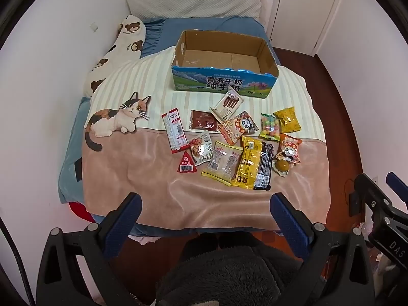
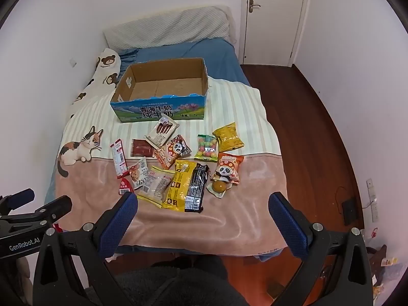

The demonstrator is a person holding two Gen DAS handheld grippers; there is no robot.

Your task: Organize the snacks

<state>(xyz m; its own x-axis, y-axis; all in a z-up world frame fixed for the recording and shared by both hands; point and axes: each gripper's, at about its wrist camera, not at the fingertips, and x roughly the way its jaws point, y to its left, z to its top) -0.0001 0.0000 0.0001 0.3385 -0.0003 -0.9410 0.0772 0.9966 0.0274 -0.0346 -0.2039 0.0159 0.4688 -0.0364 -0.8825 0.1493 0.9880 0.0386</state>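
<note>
Several snack packets lie spread on the blanket: a yellow pack (image 1: 248, 164) (image 2: 179, 187), a black pack (image 1: 264, 165) (image 2: 196, 188), a red strip pack (image 1: 174, 133) (image 2: 119, 162), a panda pack (image 1: 289, 150) (image 2: 227, 169), a candy bag (image 1: 270, 126) (image 2: 206, 146). An open, empty cardboard box (image 1: 224, 83) (image 2: 158, 111) stands behind them. My left gripper (image 1: 205, 216) is open and empty, held at the bed's near edge. My right gripper (image 2: 204, 215) is open and empty, also short of the snacks.
The bed carries a cat-print blanket (image 1: 119, 117) (image 2: 81, 145), a bear pillow (image 1: 122, 48) and a grey pillow (image 2: 168, 26). Wooden floor (image 2: 311, 132) and a white door (image 2: 275, 17) lie to the right. The other gripper shows at the view edges, on the right (image 1: 382, 204) and on the left (image 2: 33, 211).
</note>
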